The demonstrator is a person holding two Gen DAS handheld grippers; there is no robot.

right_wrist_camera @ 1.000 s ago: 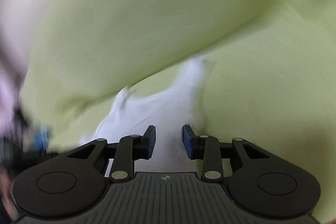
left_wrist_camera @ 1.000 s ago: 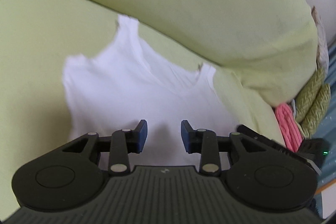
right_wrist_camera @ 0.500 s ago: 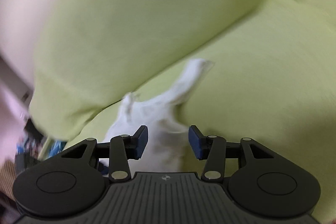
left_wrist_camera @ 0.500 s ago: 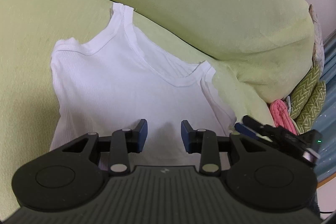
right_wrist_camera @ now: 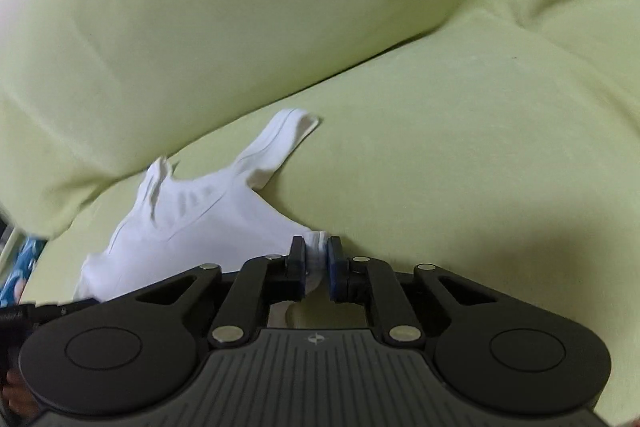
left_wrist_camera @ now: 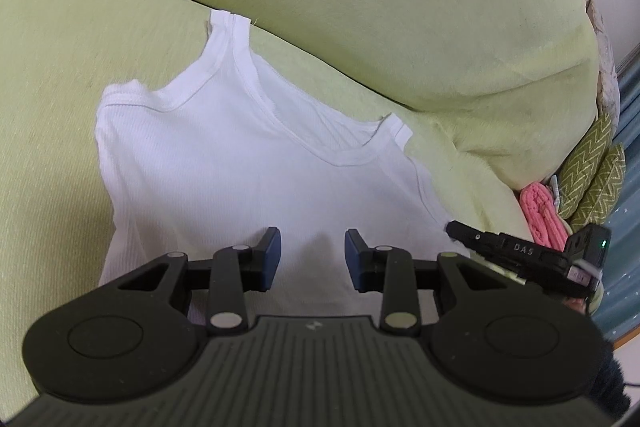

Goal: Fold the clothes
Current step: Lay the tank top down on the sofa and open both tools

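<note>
A white tank top (left_wrist_camera: 248, 179) lies flat on a light green sofa seat (left_wrist_camera: 48, 107), straps toward the backrest. My left gripper (left_wrist_camera: 312, 251) is open and empty, hovering over the shirt's lower middle. In the left wrist view my right gripper (left_wrist_camera: 516, 257) reaches the shirt's right edge. In the right wrist view my right gripper (right_wrist_camera: 317, 259) is shut on the edge of the tank top (right_wrist_camera: 208, 215), with white cloth pinched between its pads.
The green backrest cushion (left_wrist_camera: 380, 7) rises just behind the shirt. At the sofa's right end lie a pink knitted item (left_wrist_camera: 542, 211) and green zigzag-patterned cushions (left_wrist_camera: 596, 171). Green seat (right_wrist_camera: 460, 155) extends to the right of the shirt.
My right gripper has moved to the shirt's edge and closed on it. The left gripper stays open above the shirt, and its view has shifted slightly.
</note>
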